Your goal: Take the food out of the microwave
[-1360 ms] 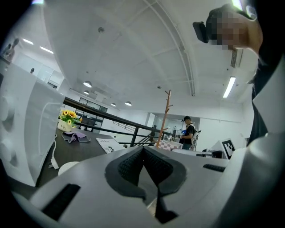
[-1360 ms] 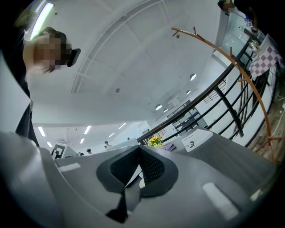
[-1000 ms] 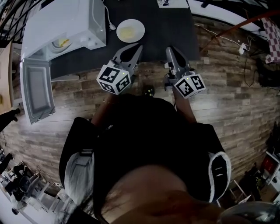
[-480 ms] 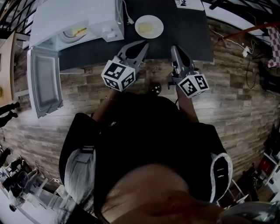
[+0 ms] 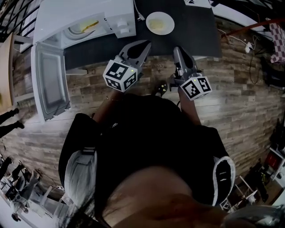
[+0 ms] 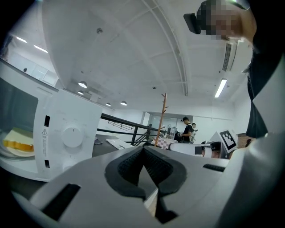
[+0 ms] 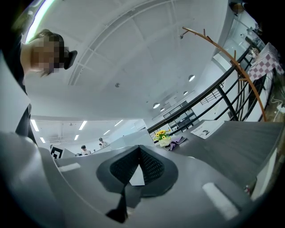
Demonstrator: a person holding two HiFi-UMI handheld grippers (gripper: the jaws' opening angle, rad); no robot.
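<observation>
The white microwave stands at the left end of a dark table, its door swung wide open toward me. Inside it lies yellow food on a plate; in the left gripper view the same food shows left of the control dial. My left gripper is shut and empty, level at the table's front edge, right of the microwave. My right gripper is shut and empty beside it. Both pairs of jaws meet with nothing between them in the gripper views.
A white plate with pale yellow food sits on the table beyond both grippers. A white cable runs behind the microwave. A paper sheet and a small pot of flowers stand farther along. The floor is wood plank.
The microwave, its open door and the white plate have slid rightward in the head view as I moved along the table. Both grippers stayed shut and kept their pose.
</observation>
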